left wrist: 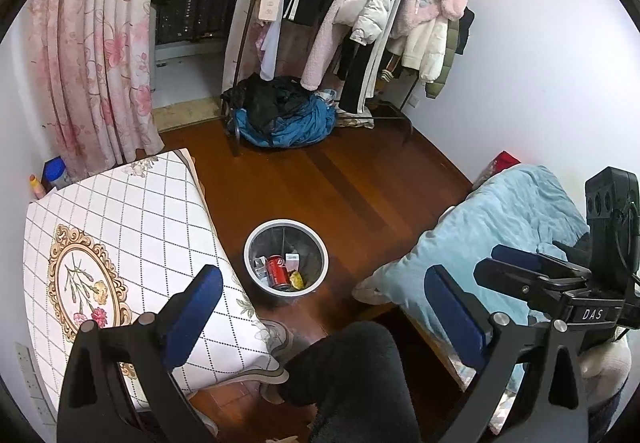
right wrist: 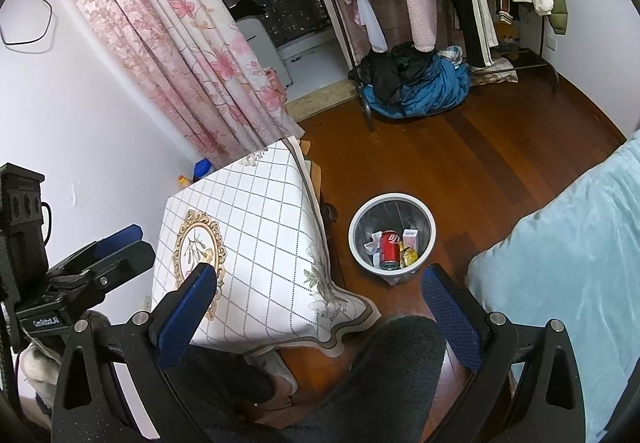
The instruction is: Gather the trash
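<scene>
A round grey bin (left wrist: 286, 222) with a white rim stands on the wooden floor between a table and a bed. In it lie a red soda can (left wrist: 276, 269), a small white box (left wrist: 293, 260), a yellow wrapper (left wrist: 297, 279) and crumpled paper (left wrist: 260, 267). My left gripper (left wrist: 323, 271) is open and empty, held above and short of the bin. The right wrist view shows the same bin (right wrist: 392, 197) and can (right wrist: 390, 245), with my right gripper (right wrist: 318, 271) open and empty. Each gripper shows side-on in the other's view: right gripper (left wrist: 488, 261), left gripper (right wrist: 142, 241).
A table with a checked floral cloth (left wrist: 140, 223) stands left of the bin, a bed with a light blue quilt (left wrist: 500, 211) to its right. A person's leg in black fleece (left wrist: 352, 375) is below the grippers. A pile of clothes (left wrist: 280, 115) lies under a rack at the back.
</scene>
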The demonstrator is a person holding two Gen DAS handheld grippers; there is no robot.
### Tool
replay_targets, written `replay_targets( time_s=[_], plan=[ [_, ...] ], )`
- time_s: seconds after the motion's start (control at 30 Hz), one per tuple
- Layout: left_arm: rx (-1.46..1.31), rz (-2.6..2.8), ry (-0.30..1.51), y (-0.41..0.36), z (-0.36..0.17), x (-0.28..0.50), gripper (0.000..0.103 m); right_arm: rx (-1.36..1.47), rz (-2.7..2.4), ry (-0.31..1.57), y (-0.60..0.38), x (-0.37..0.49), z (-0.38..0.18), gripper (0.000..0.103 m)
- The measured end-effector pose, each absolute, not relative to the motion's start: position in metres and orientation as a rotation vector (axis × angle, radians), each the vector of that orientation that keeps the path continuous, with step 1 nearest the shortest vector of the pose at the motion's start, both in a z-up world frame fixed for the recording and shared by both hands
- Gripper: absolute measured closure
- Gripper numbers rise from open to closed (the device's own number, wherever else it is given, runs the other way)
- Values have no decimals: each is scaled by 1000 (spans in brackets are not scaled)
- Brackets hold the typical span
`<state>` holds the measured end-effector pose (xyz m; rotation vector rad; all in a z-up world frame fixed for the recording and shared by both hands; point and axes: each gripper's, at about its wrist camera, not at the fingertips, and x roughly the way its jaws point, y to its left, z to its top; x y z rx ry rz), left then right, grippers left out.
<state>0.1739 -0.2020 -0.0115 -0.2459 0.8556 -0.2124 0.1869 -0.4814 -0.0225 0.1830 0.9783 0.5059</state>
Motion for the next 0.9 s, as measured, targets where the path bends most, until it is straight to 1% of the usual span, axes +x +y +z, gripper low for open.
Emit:
replay_targets(
  time_s=[0.9],
  plan=[
    [-254, -218, 855, -202, -9, 172, 0, 168, 563, 985, -487, 191, -16, 0]
  ],
)
